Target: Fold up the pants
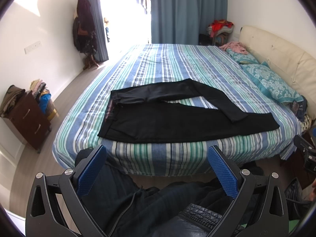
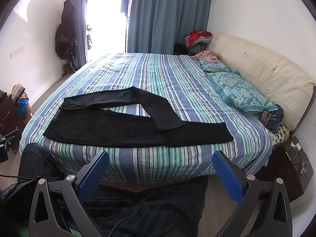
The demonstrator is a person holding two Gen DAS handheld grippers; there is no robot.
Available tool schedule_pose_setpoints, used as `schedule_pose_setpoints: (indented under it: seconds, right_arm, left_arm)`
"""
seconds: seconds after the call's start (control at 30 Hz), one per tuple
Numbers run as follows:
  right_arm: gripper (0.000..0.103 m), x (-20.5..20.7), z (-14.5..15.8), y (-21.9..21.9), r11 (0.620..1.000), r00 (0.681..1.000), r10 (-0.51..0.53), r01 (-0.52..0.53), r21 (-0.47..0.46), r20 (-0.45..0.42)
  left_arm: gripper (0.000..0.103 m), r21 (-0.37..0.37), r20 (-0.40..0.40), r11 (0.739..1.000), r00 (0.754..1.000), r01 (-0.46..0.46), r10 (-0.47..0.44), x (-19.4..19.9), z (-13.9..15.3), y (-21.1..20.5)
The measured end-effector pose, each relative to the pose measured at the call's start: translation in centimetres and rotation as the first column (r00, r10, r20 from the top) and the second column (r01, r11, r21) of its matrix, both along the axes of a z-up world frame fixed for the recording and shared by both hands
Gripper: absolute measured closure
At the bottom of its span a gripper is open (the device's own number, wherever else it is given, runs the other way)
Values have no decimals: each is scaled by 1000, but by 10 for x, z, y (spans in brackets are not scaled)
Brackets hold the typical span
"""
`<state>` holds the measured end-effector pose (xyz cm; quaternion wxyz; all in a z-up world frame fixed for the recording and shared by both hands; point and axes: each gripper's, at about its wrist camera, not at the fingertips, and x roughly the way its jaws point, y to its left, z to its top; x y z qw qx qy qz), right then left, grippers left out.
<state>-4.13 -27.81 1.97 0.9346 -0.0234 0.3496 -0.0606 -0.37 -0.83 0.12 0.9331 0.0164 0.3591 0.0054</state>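
Observation:
Black pants point(image 1: 167, 122) point(image 2: 122, 128) lie flat near the front edge of the striped bed point(image 1: 158, 67) point(image 2: 150, 75). The waistband is at the left and the cuffs at the right. The far leg bends and crosses over the near leg towards the right. My left gripper point(image 1: 157, 152) hangs open in front of the bed edge, below the pants, with nothing between its blue pads point(image 1: 90, 169). My right gripper point(image 2: 161, 157) is likewise open and apart from the cloth, short of the mattress side.
Teal pillows point(image 2: 241, 90) and a cream headboard point(image 2: 266, 65) line the right. A dark nightstand point(image 2: 290, 164) stands at the right of the bed, a brown drawer unit point(image 1: 27, 118) with clothes at the left. The person's dark-clad legs point(image 1: 138, 201) are below the grippers.

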Motion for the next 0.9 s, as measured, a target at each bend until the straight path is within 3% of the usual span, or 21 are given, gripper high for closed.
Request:
schedule_pose_setpoints:
  seconds: [0.9]
  right_arm:
    - [0,1,-3,1,1000,1000,1,-1,3,-5]
  left_arm:
    - [1,-2,-3,1000,1000,1,-1,0,0,0]
